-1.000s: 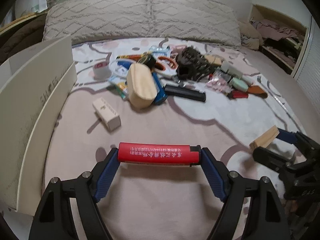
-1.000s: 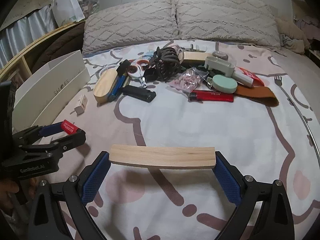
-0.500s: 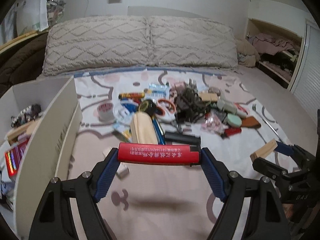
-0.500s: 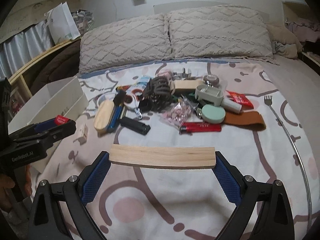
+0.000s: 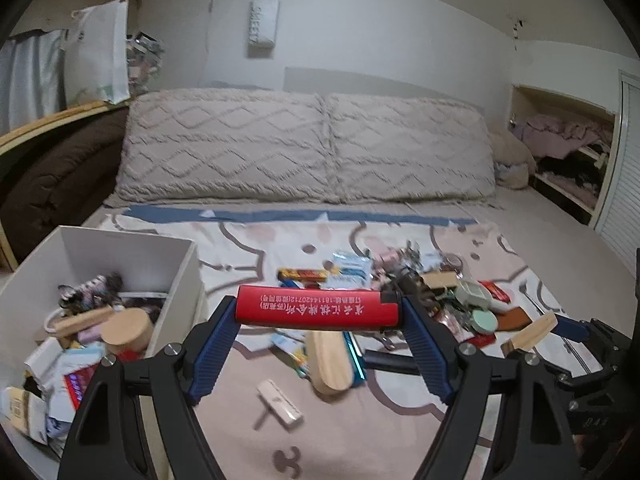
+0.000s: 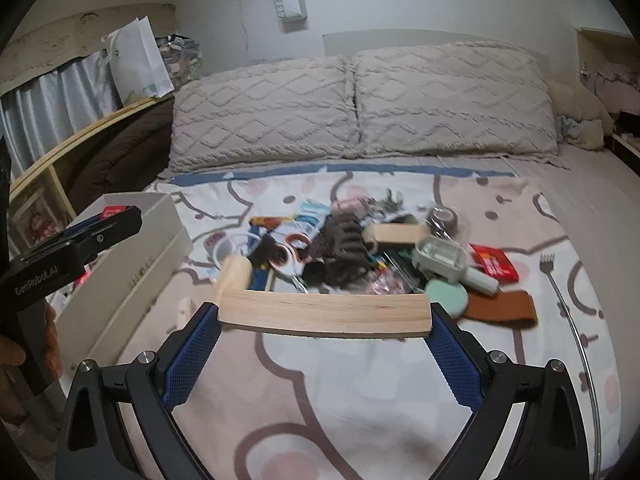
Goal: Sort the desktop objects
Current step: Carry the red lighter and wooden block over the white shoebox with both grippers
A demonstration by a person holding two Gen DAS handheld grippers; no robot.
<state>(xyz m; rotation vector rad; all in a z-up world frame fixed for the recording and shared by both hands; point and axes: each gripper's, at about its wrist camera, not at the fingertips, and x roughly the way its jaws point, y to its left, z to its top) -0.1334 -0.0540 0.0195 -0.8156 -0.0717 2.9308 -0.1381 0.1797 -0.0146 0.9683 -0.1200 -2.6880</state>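
- My left gripper (image 5: 318,316) has its jaws clamped end to end on a red lighter (image 5: 318,312), which lies crosswise in the air above the bedspread (image 5: 360,420).
- My right gripper (image 6: 325,320) has its jaws pressed against both ends of a flat wooden block (image 6: 325,314), also held crosswise and off the bed.
- From the left wrist view, the white storage box (image 5: 176,280) sits at about 9 o'clock of the lighter, already holding a round wooden piece (image 5: 130,330) and mixed packets.
- The box's near wall stands between the lighter and its contents.
- Beyond both grippers at 12 o'clock lies the unsorted pile: a black hair claw (image 6: 344,248), scissors with orange handles (image 6: 290,250), a mint round case (image 6: 446,298), a brown strap (image 6: 500,308) and a red packet (image 6: 494,262).
- A wooden oval case (image 5: 330,362) and a small white box (image 5: 280,402) lie on the bedspread just under the lighter, at 6 o'clock.
- A metal back scratcher (image 6: 560,292) runs along the bed at 3 o'clock of the block.
- Two pillows (image 6: 360,108) close off the far end.
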